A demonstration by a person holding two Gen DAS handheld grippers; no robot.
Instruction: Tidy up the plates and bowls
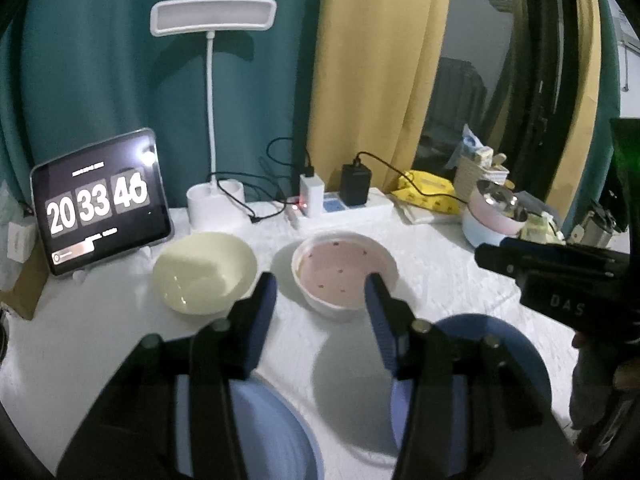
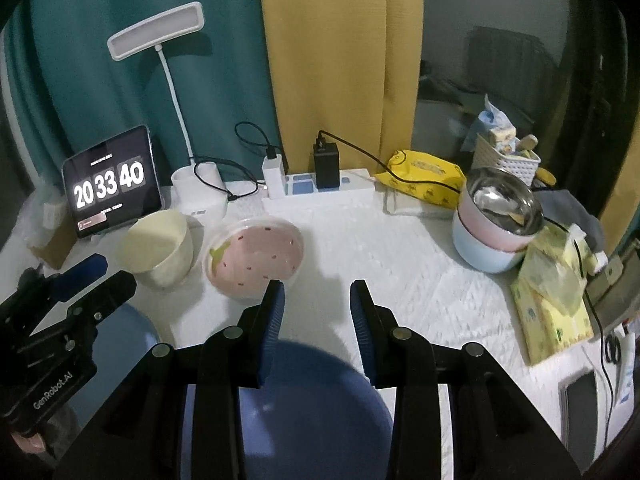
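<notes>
Two grippers above a white table (image 2: 400, 248) set with bowls and plates.
Left gripper (image 1: 320, 292) and right gripper (image 2: 318, 300) both stand partly open, empty; cream bowl (image 1: 204, 272) beside pink bowl (image 1: 344, 272), blue plates (image 2: 304, 408) beneath.

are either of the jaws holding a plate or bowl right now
No. The left gripper and right gripper both stand open over the table with nothing between their jaws.

My left gripper (image 1: 320, 292) hangs with jaws apart, nothing between them, over the white table (image 1: 440, 280). Beyond sit a cream bowl (image 1: 204, 272) and a pink bowl (image 1: 344, 272); blue plates (image 1: 532, 360) lie beneath, right gripper (image 1: 560, 276) alongside.
</notes>
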